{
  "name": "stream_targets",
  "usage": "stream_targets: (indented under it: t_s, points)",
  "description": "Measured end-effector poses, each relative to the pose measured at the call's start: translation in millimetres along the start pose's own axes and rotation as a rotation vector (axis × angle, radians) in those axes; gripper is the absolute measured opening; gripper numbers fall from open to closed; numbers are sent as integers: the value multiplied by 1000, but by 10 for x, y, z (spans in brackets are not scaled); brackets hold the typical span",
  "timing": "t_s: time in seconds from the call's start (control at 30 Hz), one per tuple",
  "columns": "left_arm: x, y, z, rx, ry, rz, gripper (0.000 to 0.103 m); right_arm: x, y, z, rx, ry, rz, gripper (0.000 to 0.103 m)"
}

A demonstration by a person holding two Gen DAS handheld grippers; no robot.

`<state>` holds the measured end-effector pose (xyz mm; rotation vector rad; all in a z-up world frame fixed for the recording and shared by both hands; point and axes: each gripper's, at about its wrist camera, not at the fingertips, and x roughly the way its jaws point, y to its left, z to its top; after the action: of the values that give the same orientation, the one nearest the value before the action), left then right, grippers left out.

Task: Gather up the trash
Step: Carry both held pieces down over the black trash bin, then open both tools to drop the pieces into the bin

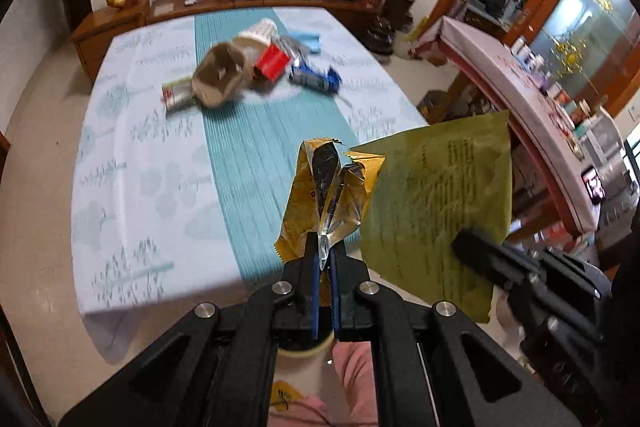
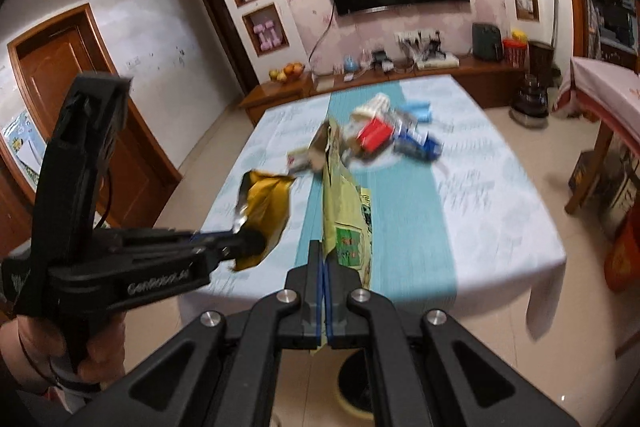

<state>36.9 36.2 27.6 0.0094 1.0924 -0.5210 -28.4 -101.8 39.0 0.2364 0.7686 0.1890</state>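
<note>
My left gripper (image 1: 324, 249) is shut on a crumpled gold foil wrapper (image 1: 332, 187), held above the near edge of the table. Right of it, my right gripper (image 1: 460, 247) pinches a flat olive-green packet (image 1: 436, 203). In the right wrist view, the right gripper (image 2: 324, 261) is shut on that green packet (image 2: 346, 211), and the left gripper (image 2: 250, 241) carries the gold wrapper (image 2: 266, 207) to its left. More trash lies heaped mid-table: a brown paper cup (image 1: 218, 75), a white cup (image 1: 256, 35), a red box (image 1: 272, 61) and a blue wrapper (image 1: 316, 77).
The table (image 1: 132, 187) has a pale cloth with a teal runner (image 1: 248, 167). Below the grippers stands a round cream-rimmed bin (image 2: 356, 387) on the floor. A second table (image 1: 520, 99) is at the right and a wooden TV bench (image 1: 120, 23) beyond. A hand (image 2: 36, 339) grips the left handle.
</note>
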Motion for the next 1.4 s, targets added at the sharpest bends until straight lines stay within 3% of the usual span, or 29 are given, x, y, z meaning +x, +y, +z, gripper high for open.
stream_targets:
  t_s: [0.2, 0.47, 0.67, 1.07, 1.27, 1.4]
  points:
    - [100, -15, -441, -8, 81, 3, 3, -45, 103, -404, -11, 93, 10, 0]
    - [547, -124, -885, -28, 163, 20, 3, 191, -198, -864, 65, 192, 11, 0]
    - [1288, -79, -1243, -75, 228, 47, 3, 661, -580, -1341, 133, 253, 4, 0]
    - [2950, 508, -2044, -247, 336, 121, 3, 2017, -1360, -2524, 268, 379, -14, 0]
    - [3352, 594, -2232, -257, 345, 115, 5, 2438, -1512, -2865, 299, 398, -37, 0]
    - [3503, 595, -2258, -252, 346, 119, 12, 2609, -1544, -2954, 309, 404, -37, 2]
